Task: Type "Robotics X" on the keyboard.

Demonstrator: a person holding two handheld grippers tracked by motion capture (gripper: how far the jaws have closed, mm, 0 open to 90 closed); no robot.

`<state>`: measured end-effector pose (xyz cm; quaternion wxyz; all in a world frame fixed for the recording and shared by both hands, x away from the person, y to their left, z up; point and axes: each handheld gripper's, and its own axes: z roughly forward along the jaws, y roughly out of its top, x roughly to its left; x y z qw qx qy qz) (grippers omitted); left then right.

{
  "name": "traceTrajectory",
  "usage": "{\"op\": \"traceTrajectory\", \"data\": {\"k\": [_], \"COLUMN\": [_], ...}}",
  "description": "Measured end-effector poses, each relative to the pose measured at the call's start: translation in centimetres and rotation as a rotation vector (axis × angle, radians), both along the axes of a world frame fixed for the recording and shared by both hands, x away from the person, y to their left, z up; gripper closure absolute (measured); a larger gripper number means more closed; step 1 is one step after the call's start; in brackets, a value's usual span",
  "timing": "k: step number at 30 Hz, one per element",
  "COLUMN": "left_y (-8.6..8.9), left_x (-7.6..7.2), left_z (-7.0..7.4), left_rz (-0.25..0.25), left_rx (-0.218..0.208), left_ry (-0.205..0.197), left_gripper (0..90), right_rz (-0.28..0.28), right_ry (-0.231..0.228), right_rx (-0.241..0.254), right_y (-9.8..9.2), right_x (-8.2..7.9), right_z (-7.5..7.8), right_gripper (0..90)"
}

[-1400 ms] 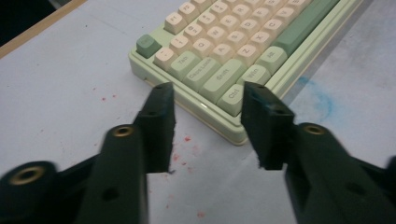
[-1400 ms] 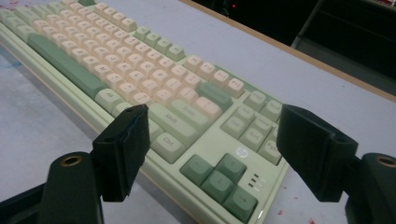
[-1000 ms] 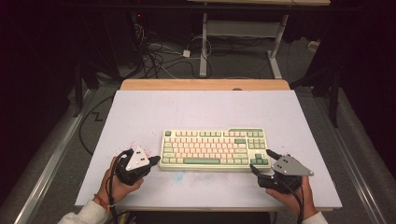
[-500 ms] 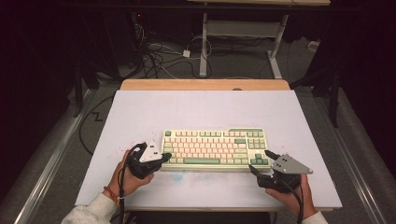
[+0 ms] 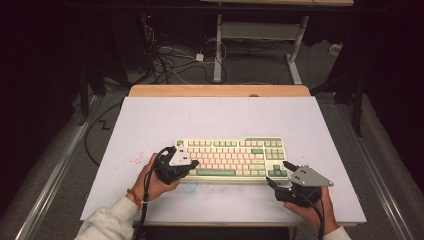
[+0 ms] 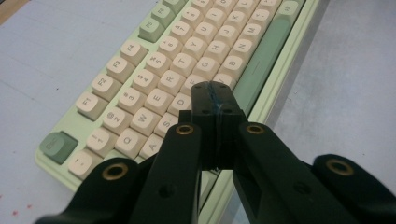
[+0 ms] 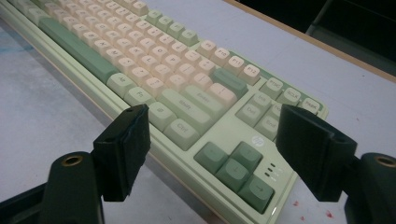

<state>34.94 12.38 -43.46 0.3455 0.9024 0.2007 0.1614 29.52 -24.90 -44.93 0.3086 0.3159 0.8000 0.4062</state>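
Observation:
A pale green keyboard [image 5: 235, 155] with cream and green keys lies in the middle of the white table top [image 5: 210, 117]. My left gripper [image 5: 192, 164] is shut with nothing between its jaws. It hovers over the keyboard's left end, and in the left gripper view its tips [image 6: 212, 93] sit just above the letter keys of the keyboard [image 6: 187, 46]. My right gripper [image 5: 279, 173] is open at the keyboard's near right corner. In the right gripper view its jaws [image 7: 212, 114] stand wide on either side of the arrow keys of the keyboard [image 7: 140, 60], touching nothing.
The table has a wooden strip [image 5: 220, 90] along its far edge and red specks [image 5: 132, 160] left of the keyboard. Beyond it, cables [image 5: 175, 65] lie on the floor between the legs of a desk frame [image 5: 218, 50].
My left gripper has moved right, from the bare table beside the keyboard to over its left keys. The right gripper has stayed put.

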Motion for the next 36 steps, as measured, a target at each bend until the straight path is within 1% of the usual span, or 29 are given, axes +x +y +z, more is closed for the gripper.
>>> {"op": "traceTrajectory", "data": {"k": [2,4,5,7,14,17,18,20,27,36], "left_y": [-0.4,-0.9,-1.1,-1.4,-2.3,-2.5,-2.6,-2.7,-2.8,-2.8], "left_x": [0.3,0.5,0.6,0.8,1.4,1.6,1.6,1.8,2.2,2.2], "left_z": [-0.1,-0.2,-0.2,-0.4,-0.9,-1.1,-1.1,-1.3,-1.5,-1.6], "left_rz": [-0.01,-0.016,-0.022,-0.024,-0.035,-0.037,-0.039,-0.035,-0.03,-0.031], "left_rx": [0.006,0.018,0.023,0.035,0.053,0.069,0.068,0.079,0.087,0.092], "left_ry": [0.007,0.004,0.011,0.01,0.029,0.032,0.037,0.036,0.045,0.043], "left_gripper": [87.3,87.3,87.3,87.3,87.3,87.3,87.3,87.3,87.3,87.1], "right_rz": [0.004,0.003,0.004,0.006,0.008,0.012,0.014,0.016,0.022,0.024], "right_ry": [-0.001,0.0,0.002,0.005,0.01,0.012,0.012,0.013,0.015,0.025], "right_rx": [-0.005,-0.009,-0.011,-0.013,-0.017,-0.022,-0.023,-0.023,-0.028,-0.027], "right_y": [0.0,0.1,0.1,0.1,0.2,0.2,0.2,0.2,0.3,0.4], "right_x": [0.0,0.0,0.1,0.1,0.1,0.1,0.1,0.1,0.2,0.2], "right_z": [0.0,-0.1,-0.1,-0.1,-0.2,-0.3,-0.3,-0.3,-0.3,-0.5], "right_gripper": [26.7,26.7,26.7,26.7,26.7,26.9,26.9,26.9,27.0,27.2]}}
